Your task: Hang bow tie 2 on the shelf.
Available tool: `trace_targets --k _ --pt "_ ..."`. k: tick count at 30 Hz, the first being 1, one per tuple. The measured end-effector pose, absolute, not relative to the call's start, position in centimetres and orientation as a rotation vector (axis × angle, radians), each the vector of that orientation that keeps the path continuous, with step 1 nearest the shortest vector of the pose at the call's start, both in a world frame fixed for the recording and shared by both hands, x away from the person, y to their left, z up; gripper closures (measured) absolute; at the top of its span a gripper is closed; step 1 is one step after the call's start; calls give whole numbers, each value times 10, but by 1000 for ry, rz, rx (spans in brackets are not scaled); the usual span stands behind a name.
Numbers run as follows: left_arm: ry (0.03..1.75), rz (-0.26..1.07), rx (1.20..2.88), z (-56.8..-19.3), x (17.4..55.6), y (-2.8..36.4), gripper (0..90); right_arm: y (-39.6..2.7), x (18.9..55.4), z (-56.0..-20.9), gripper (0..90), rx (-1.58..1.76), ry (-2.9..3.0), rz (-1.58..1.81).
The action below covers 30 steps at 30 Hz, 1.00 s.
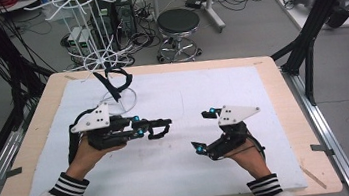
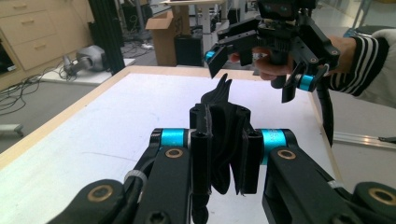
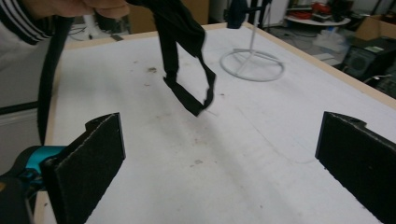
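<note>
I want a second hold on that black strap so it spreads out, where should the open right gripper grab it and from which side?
Judging by its pose, take the hanging loop end of the black strap, coming in level from the right gripper side. The left gripper pinches the bunched end, so the loop dangles free above the white mat, open to wide jaws.
</note>
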<state>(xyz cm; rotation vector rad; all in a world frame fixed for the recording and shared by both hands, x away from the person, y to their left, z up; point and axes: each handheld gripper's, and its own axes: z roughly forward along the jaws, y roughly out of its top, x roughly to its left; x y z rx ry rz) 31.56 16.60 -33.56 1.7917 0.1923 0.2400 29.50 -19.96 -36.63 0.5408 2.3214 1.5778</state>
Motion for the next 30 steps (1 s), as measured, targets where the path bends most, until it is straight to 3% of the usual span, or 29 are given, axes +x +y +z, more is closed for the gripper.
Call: trace_targets --k 30 --pt "395 436 1683 -324 311 223 794 -255 283 -400 7 823 2007 1583"
